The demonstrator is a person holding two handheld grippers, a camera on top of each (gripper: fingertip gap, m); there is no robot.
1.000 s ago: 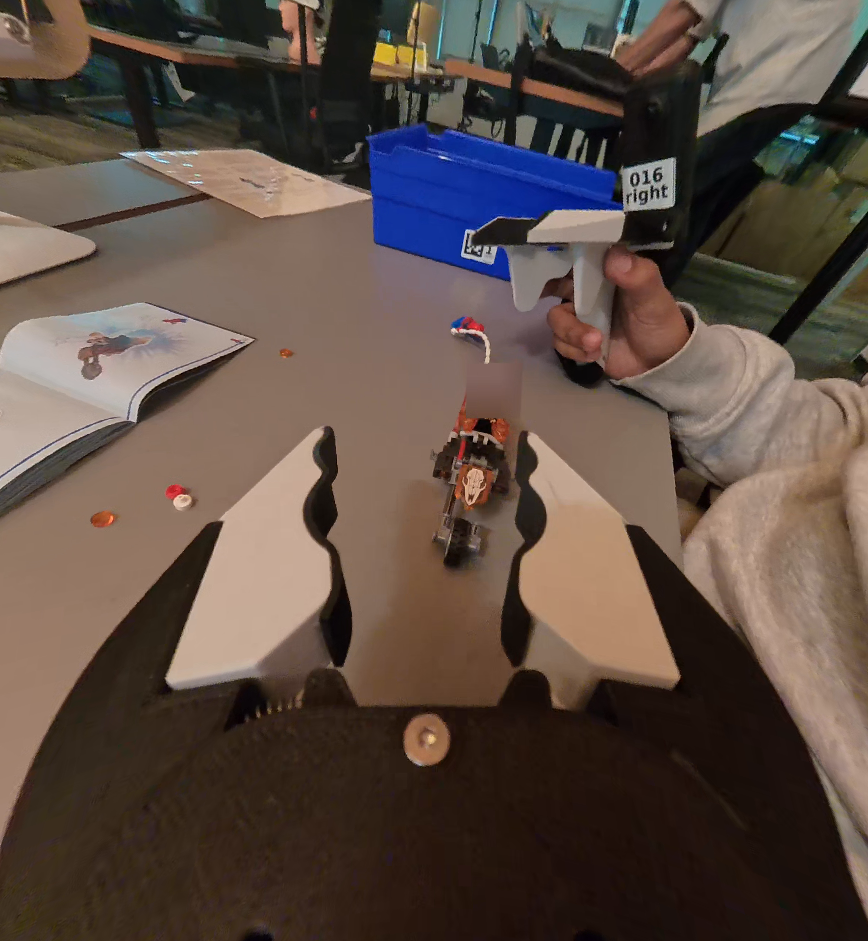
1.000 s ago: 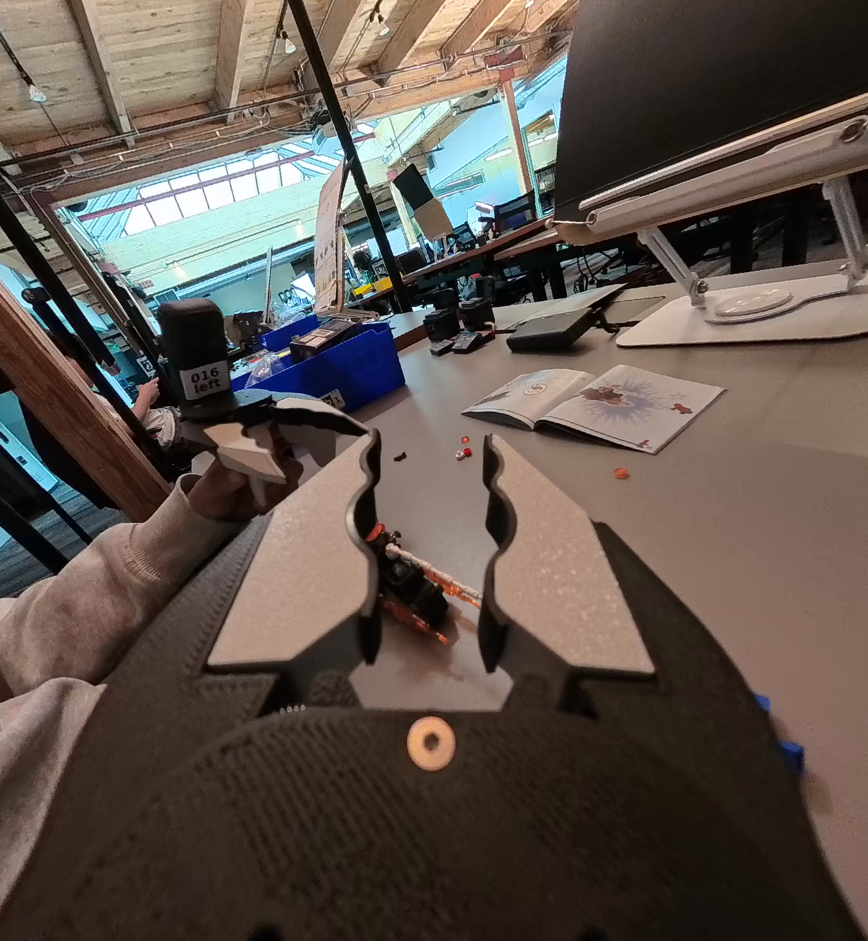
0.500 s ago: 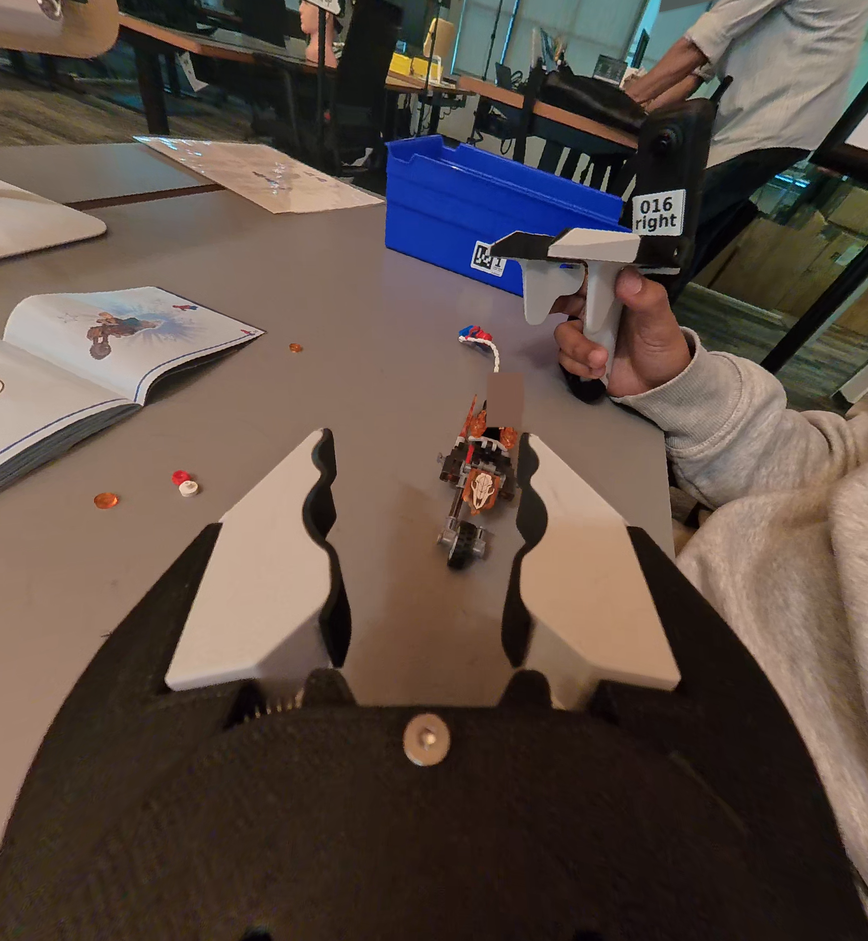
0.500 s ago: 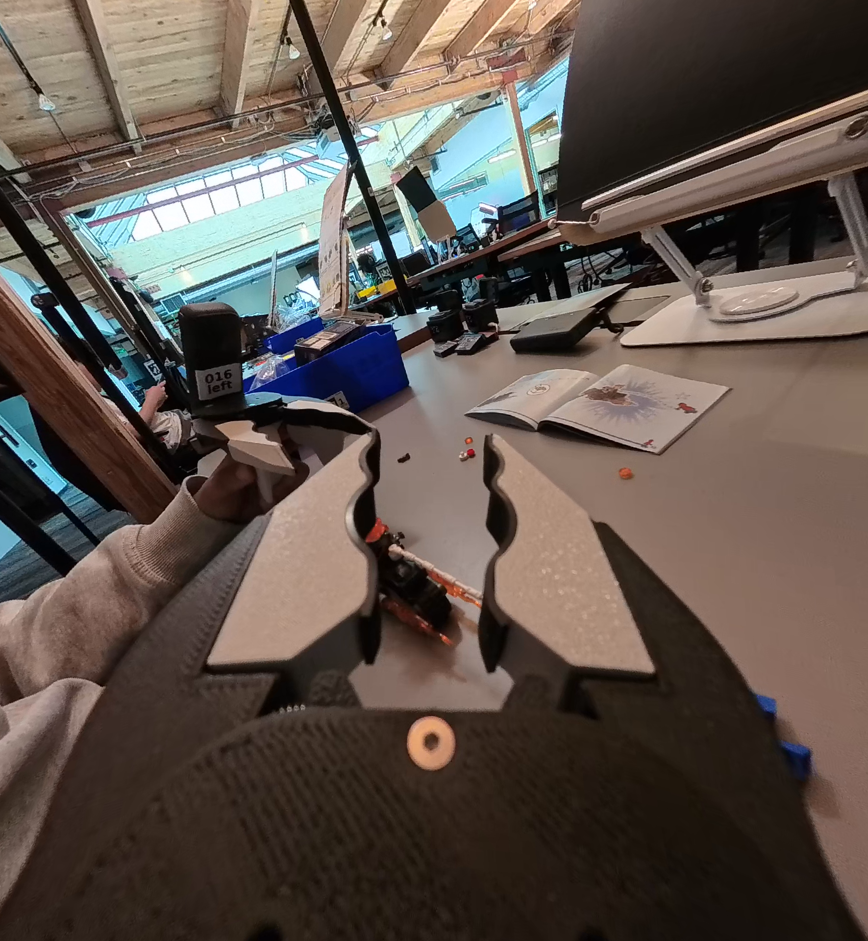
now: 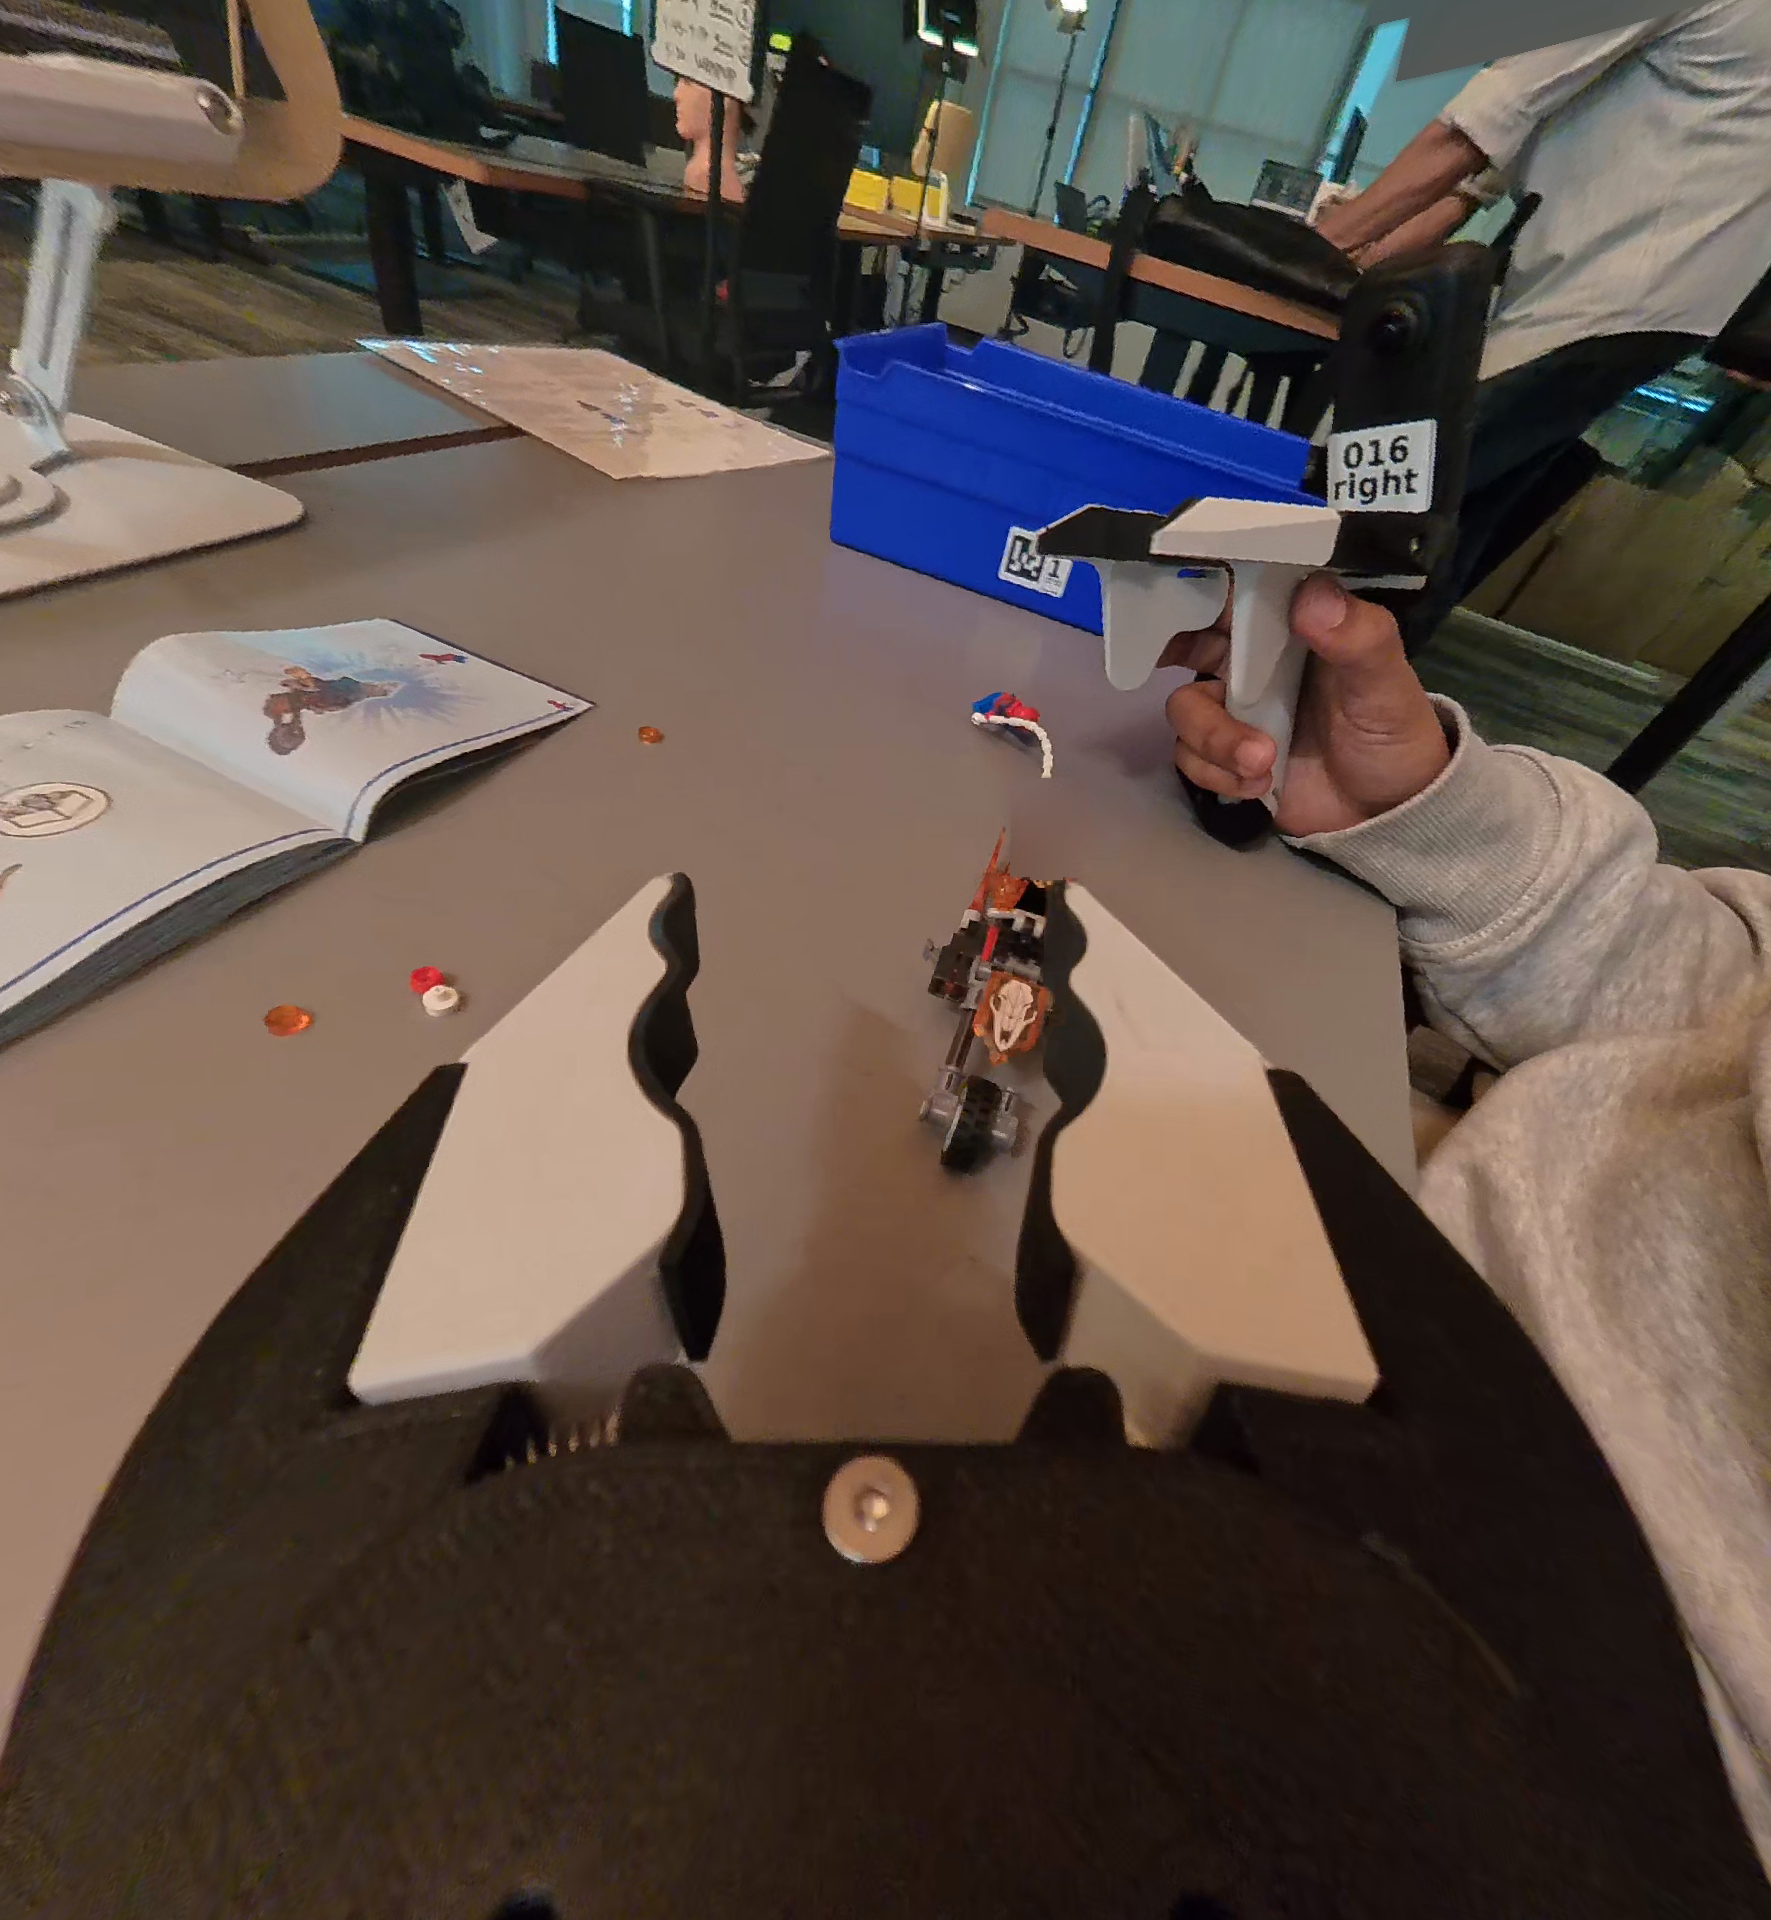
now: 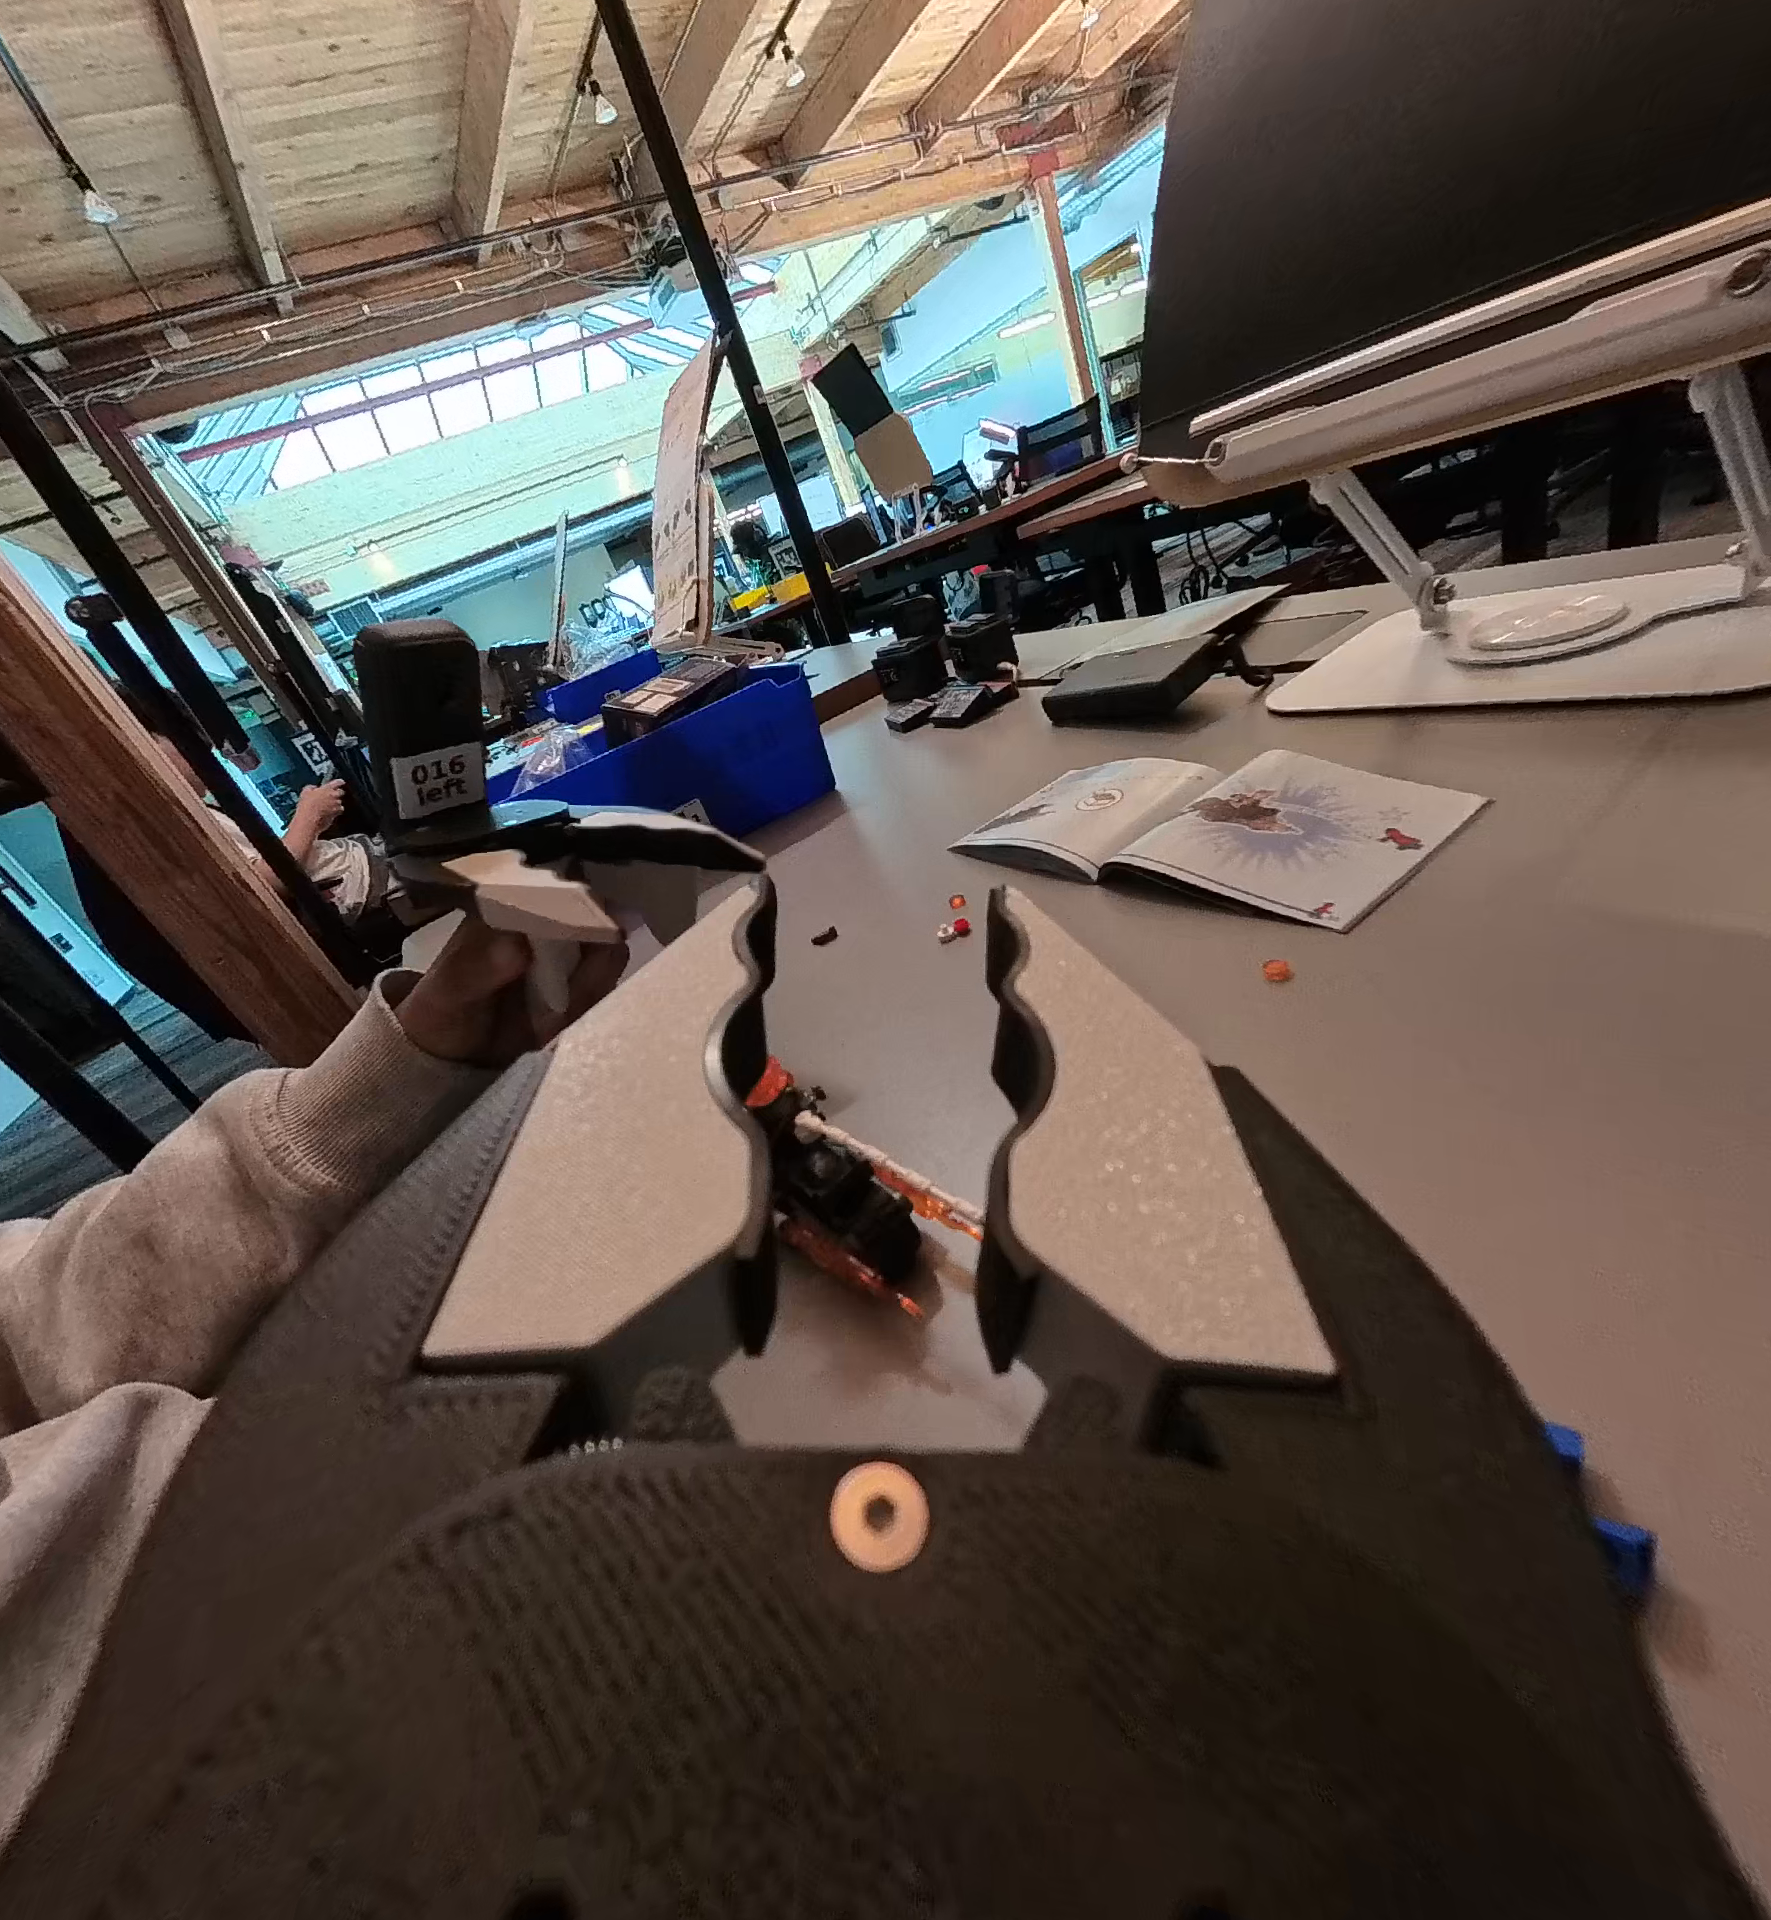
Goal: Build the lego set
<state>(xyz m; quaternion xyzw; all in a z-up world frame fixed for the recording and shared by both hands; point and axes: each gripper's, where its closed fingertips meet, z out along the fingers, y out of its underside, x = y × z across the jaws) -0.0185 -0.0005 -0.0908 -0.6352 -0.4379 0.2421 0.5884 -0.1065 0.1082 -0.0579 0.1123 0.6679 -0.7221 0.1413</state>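
Note:
A small lego motorbike (image 5: 987,1023), black and grey with orange flames and a skull plate, stands on the grey table (image 5: 808,644). It sits just inside the right finger of my open, empty left gripper (image 5: 865,894). In the right wrist view the same bike (image 6: 845,1195) lies on the table between the fingers of my open, empty right gripper (image 6: 876,909), near the left finger. The right gripper also shows in the left wrist view (image 5: 1265,582), held up beyond the bike. The left gripper shows in the right wrist view (image 6: 590,873).
An open instruction booklet (image 5: 185,769) lies at the left. Loose small pieces lie near it: an orange stud (image 5: 287,1019), a red and white pair (image 5: 434,989), another orange stud (image 5: 650,735), and a blue-red piece with a white chain (image 5: 1011,717). A blue bin (image 5: 1026,468) stands behind. A monitor stand (image 6: 1546,634) is at the far side. Tip to tip, the grippers are about 15 cm apart.
The left wrist view has shifted a little, so the bike now sits closer to the left gripper's right finger. The right gripper stays raised; both jaws remain open.

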